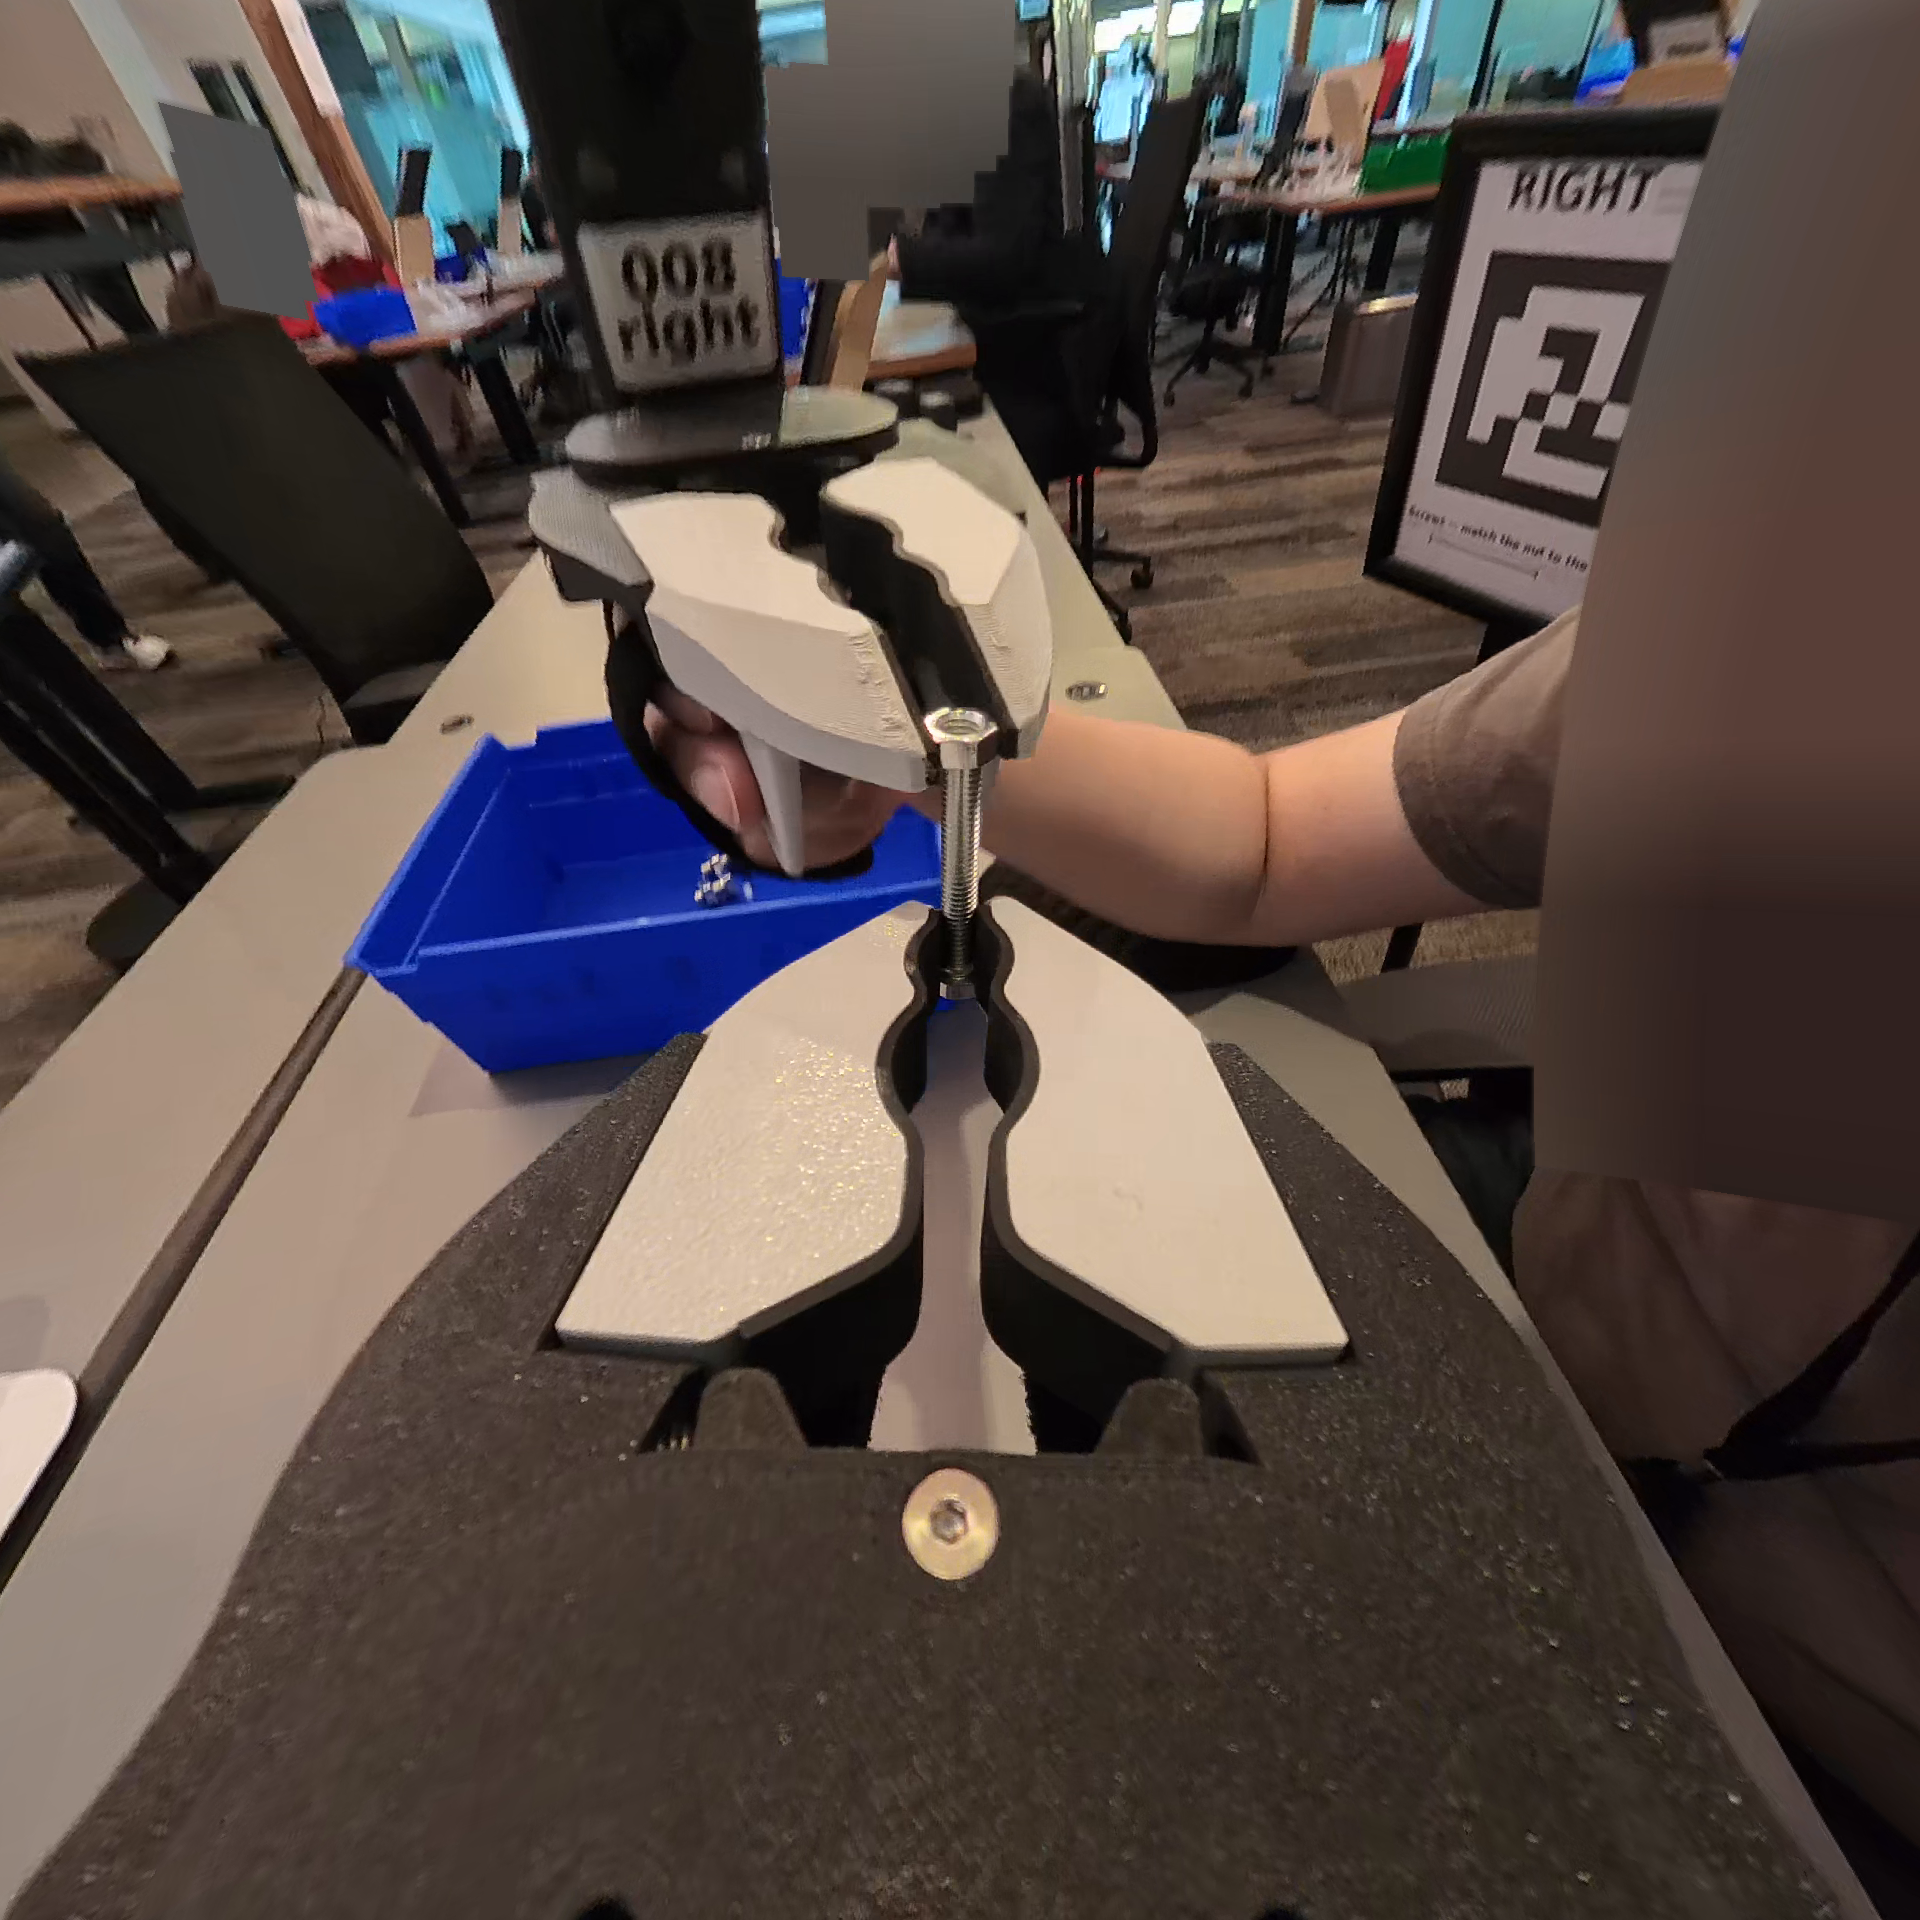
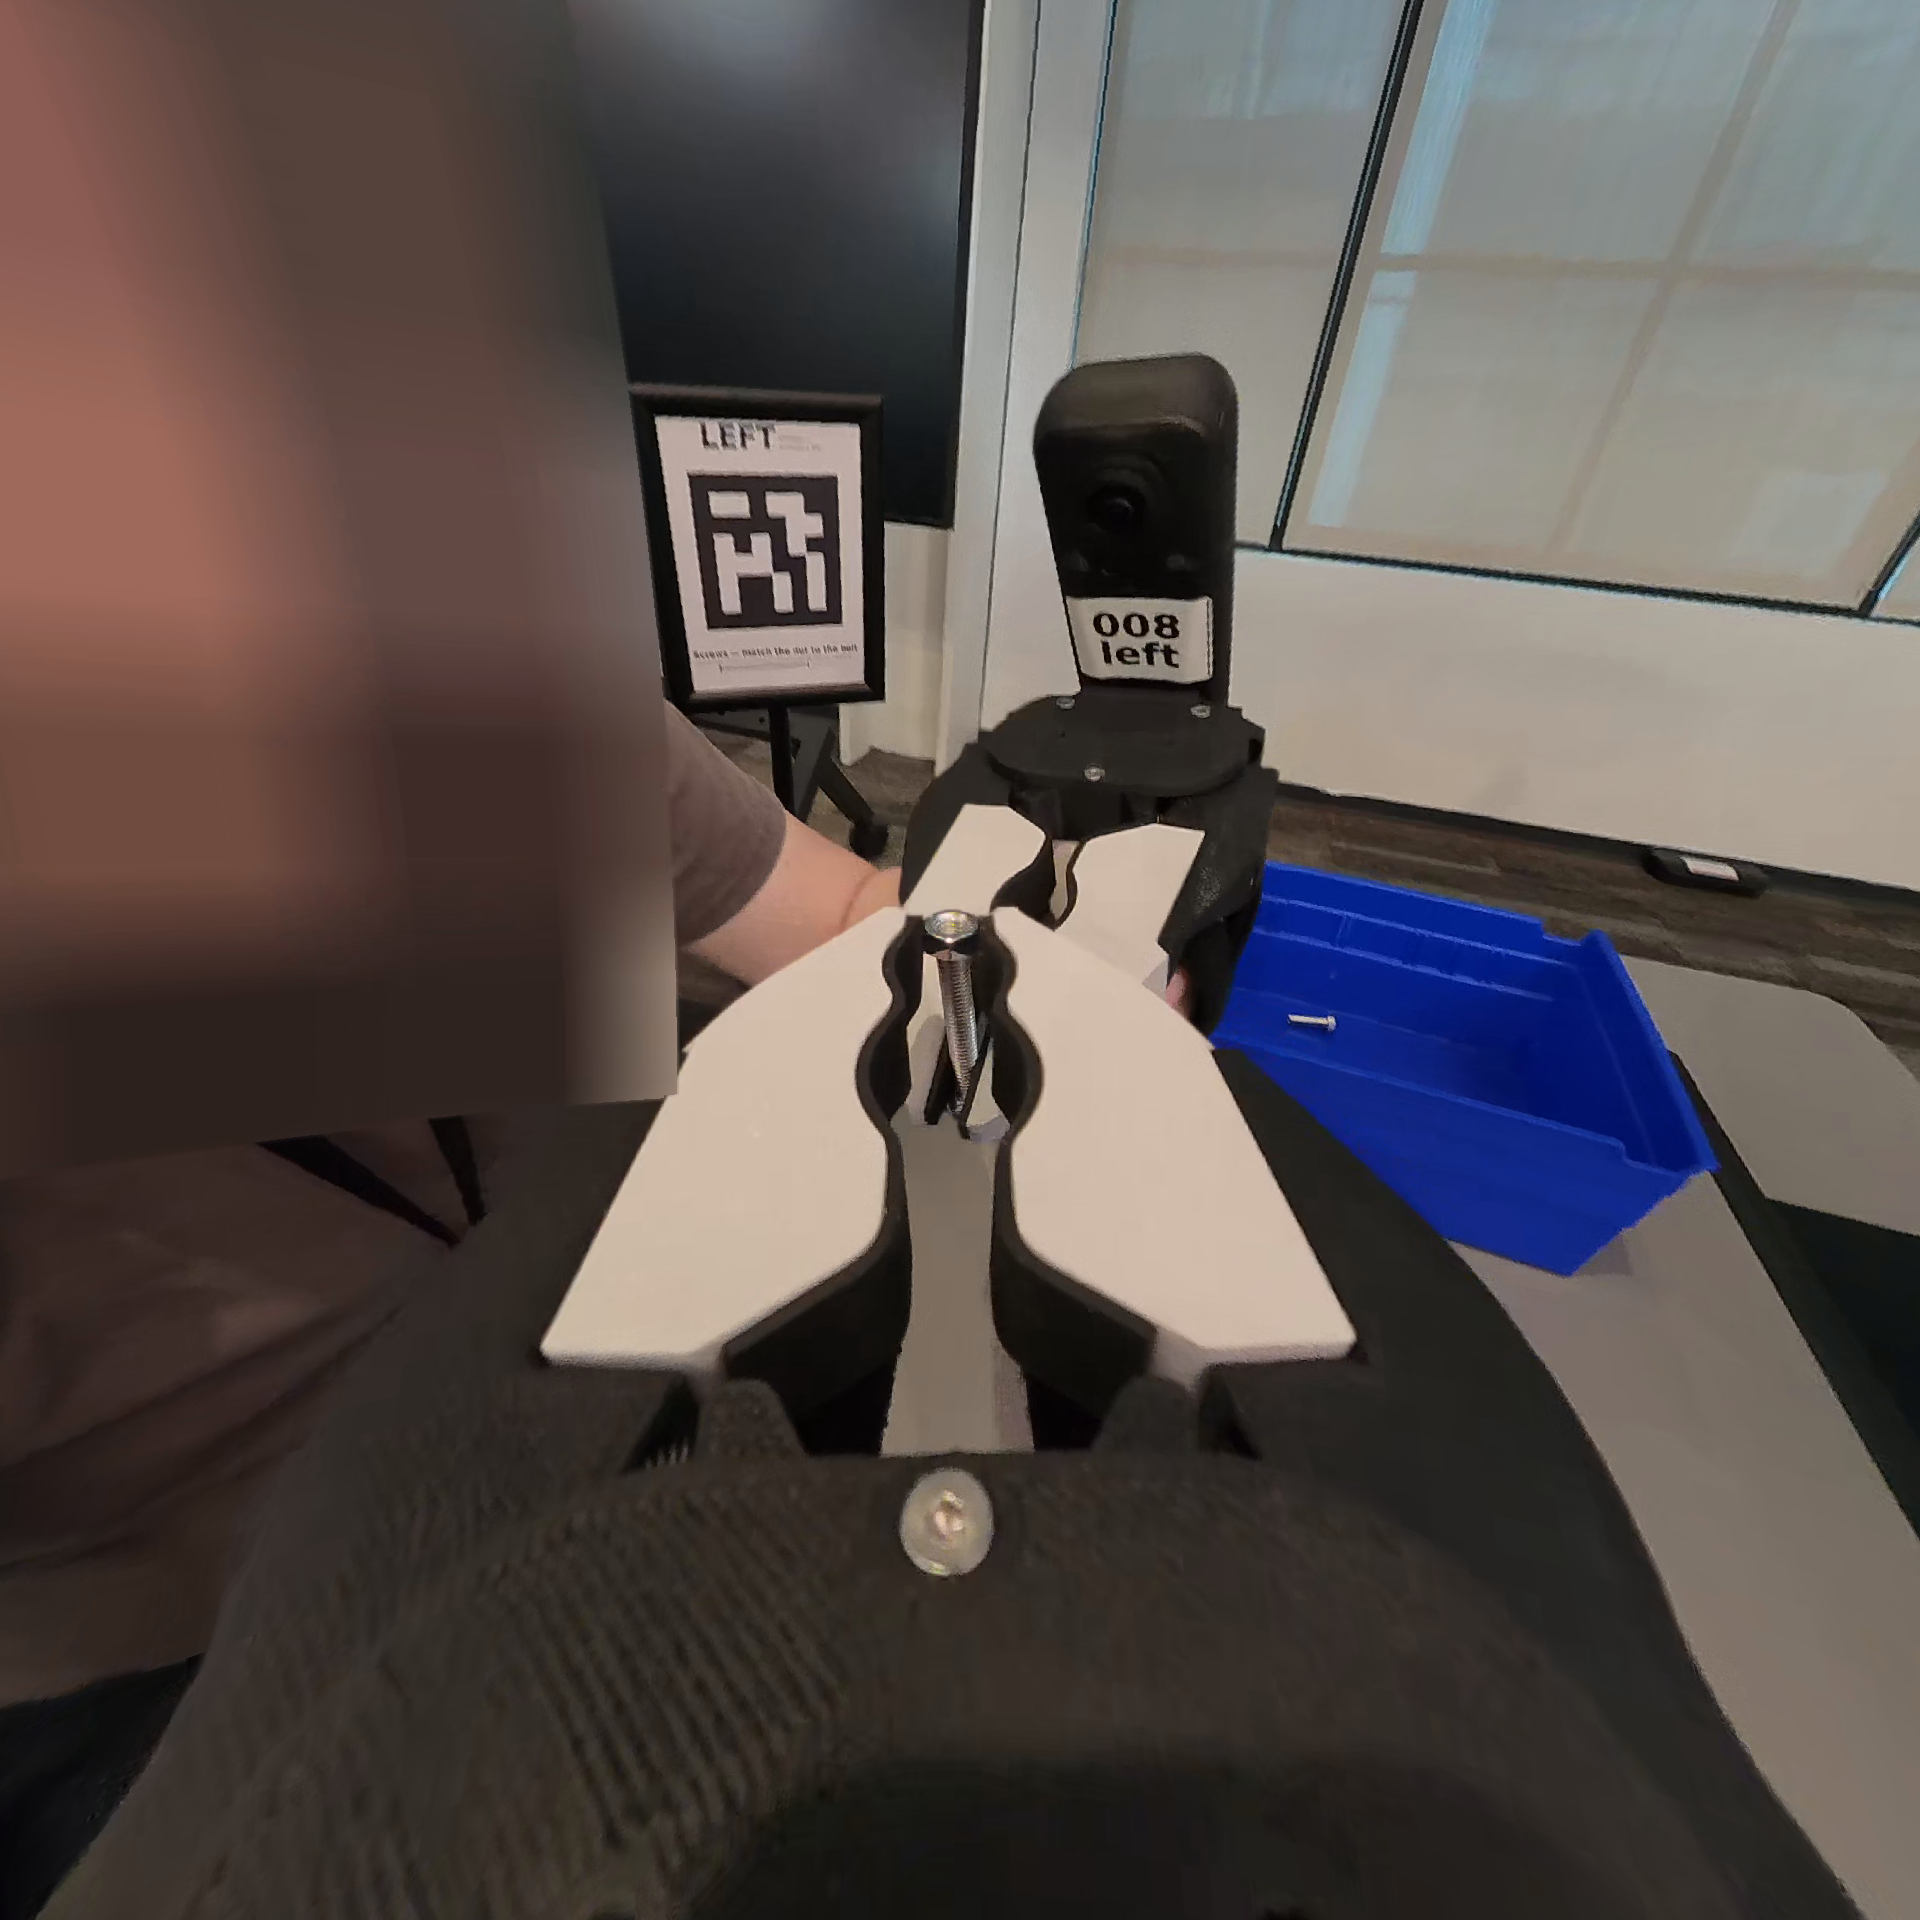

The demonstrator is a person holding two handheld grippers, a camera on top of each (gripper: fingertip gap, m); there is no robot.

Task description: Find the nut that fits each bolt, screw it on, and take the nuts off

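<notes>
From my left wrist view, my left gripper (image 1: 956, 940) has its jaws drawn nearly together on the lower end of a long silver bolt (image 1: 958, 842), which stands upright between the tips. At the bolt's top sits a hex nut (image 1: 961, 727), and my right gripper (image 1: 961, 717) comes in from the far side with its jaws pinched on that nut. A hand (image 1: 748, 790) wraps the right gripper's handle, and a bare forearm runs off to the right. Behind the bolt and to its left, a blue bin (image 1: 447, 935) rests on the grey bench (image 1: 208, 1195); a few small silver nuts (image 1: 717, 883) lie together on its floor. Far right stands a framed marker sign (image 1: 1538, 353), and office chairs and desks fill the room beyond.

From my right wrist view, my right gripper (image 2: 951, 935) has its jaws closed to a narrow gap on the nut (image 2: 948, 928) at their tips. The bolt (image 2: 958, 1023) hangs down from it, seen through the gap, and its lower end sits between the jaws of my left gripper (image 2: 961, 1117), whose body and camera rise beyond. To the right, the blue bin (image 2: 1507, 1174) sits on the bench (image 2: 1714, 1455) with one small screw (image 2: 1312, 1021) lying inside. A framed marker sign (image 2: 769, 545) stands at the far left, before a dark wall panel.
</notes>
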